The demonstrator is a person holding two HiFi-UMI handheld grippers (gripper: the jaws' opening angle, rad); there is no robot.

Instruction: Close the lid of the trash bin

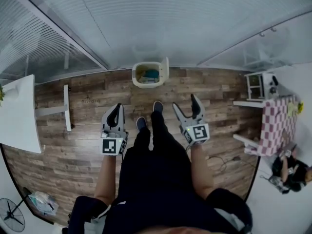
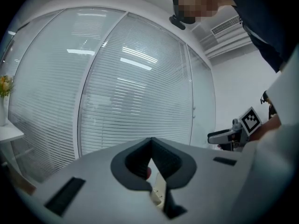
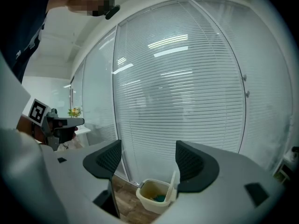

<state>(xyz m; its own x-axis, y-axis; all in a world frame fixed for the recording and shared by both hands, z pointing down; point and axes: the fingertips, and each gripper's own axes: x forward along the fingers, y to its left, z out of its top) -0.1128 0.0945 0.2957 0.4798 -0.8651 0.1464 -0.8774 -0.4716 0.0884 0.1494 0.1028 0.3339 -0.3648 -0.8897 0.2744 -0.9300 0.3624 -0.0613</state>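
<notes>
Two grippers showed in the head view, held low beside our legs [image 1: 156, 150]. The left gripper [image 1: 117, 112] had its jaws pressed together, tip to tip. The right gripper [image 1: 185, 104] had its jaws spread wide and held nothing. The bin [image 1: 147, 75] stood on the floor [image 1: 87, 96] ahead of our shoes [image 1: 158, 106], against the blinds [image 1: 185, 18] and well apart from both grippers. Its lid [image 1: 165, 67] stood upright on the right edge, so the bin was open, with something blue-green inside.

Only the right gripper view framed the bin low between its parted jaws. The left gripper view showed mostly blinds past its closed jaws, with the other gripper off to the right.

Only the head view showed the wood-plank floor, a white table [image 1: 17, 113] at far left, a checked cloth [image 1: 277, 126] at far right and a fan [image 1: 10, 214] at lower left.
</notes>
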